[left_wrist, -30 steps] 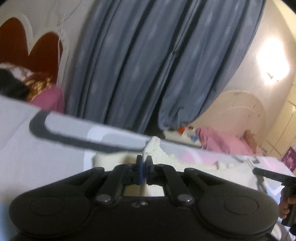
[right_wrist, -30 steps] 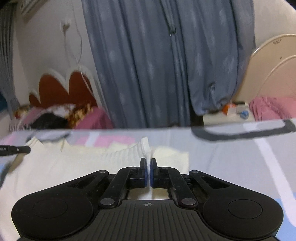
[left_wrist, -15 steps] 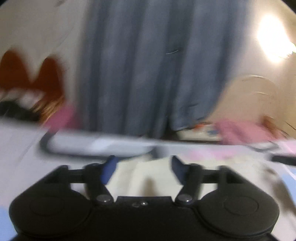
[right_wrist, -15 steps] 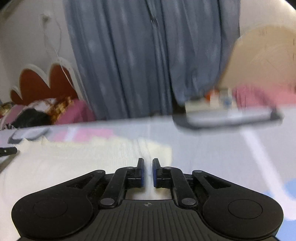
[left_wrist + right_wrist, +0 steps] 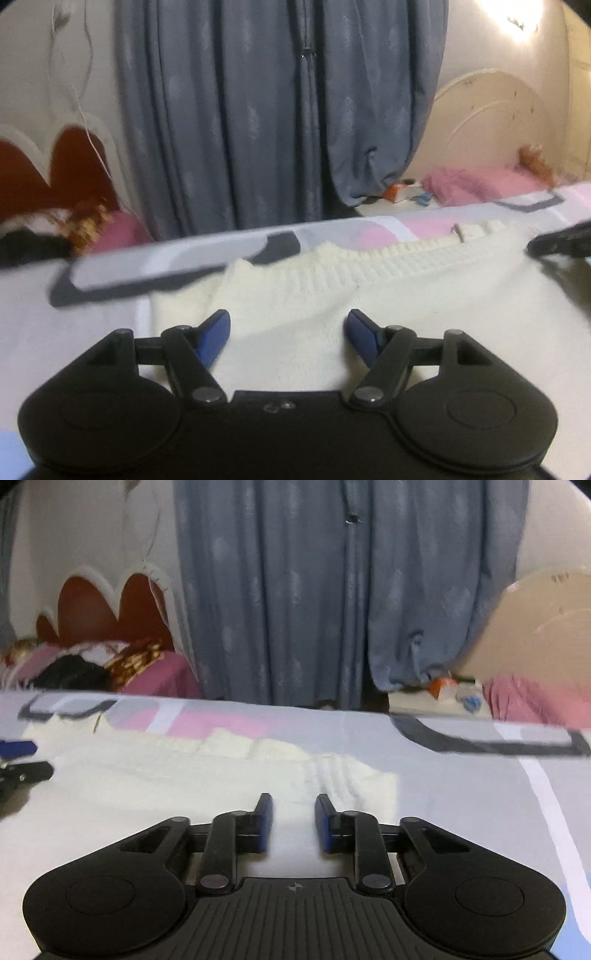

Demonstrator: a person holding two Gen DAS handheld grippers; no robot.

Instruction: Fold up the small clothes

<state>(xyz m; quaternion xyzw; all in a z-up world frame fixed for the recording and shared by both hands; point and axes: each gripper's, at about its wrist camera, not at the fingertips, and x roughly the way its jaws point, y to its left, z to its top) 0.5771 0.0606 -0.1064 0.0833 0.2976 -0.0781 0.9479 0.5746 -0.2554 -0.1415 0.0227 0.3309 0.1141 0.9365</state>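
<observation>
Grey-blue curtains (image 5: 280, 122) hang behind the bed (image 5: 74, 325) you are working over, its sheet printed with pink, grey and white blocks. Your cream knitted garment (image 5: 369, 295) lies flat on that sheet, ribbed edge toward the curtains, stretching from one hand-held gripper to the other.

Your left hand-held gripper (image 5: 288, 332) sits low over the garment's near part with its blue pads wide apart; the knit lies beneath the gap and neither pad presses on it. Your right hand-held gripper (image 5: 293, 821) is over the garment's right end, just beside the ribbed corner, and its jaws are opening: a clear gap shows between the pads, with cloth below them but nothing pinched.

Farther out, a red scalloped headboard (image 5: 107, 609) with pink and patterned bedding (image 5: 147, 668) stands left of the curtains, and a cream arched headboard (image 5: 491, 122) with a pink blanket (image 5: 476, 184) stands to the right.
</observation>
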